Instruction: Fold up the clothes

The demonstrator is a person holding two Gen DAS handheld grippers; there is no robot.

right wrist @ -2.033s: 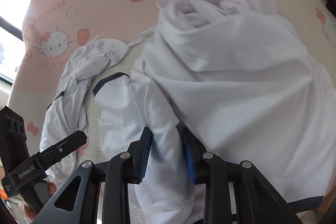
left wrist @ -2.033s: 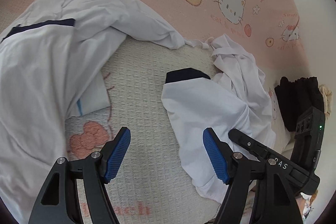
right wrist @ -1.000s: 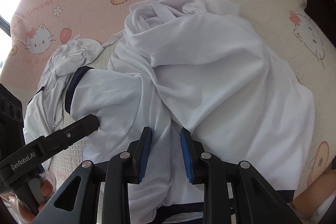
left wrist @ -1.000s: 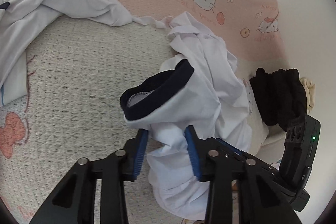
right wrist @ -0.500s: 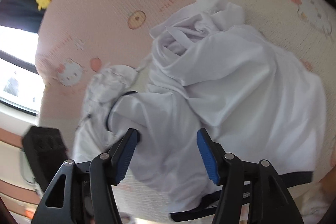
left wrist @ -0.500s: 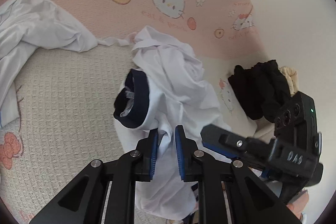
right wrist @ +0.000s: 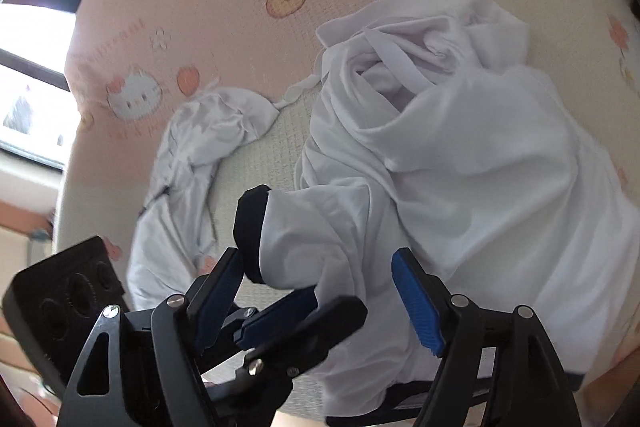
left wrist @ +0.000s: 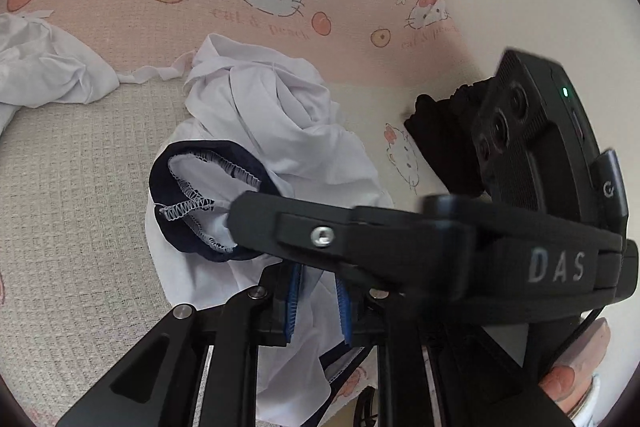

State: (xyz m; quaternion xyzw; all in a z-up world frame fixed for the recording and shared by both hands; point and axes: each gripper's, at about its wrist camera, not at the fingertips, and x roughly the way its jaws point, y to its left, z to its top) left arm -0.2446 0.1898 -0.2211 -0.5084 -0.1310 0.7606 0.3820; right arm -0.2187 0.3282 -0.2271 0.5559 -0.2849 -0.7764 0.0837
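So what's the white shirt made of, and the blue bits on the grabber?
The white shirt looks like thin, soft, matte fabric, maybe cotton knit: it crumples into loose folds, with stitched navy cuffs. The blue pads on the right hand-held gripper look like ridged rubber or soft plastic; I can't tell which.

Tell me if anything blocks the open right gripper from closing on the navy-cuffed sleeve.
Yes: the left gripper, shut on the white shirt, sits between the right gripper's open jaws, just below the sleeve. No other garment lies in between.
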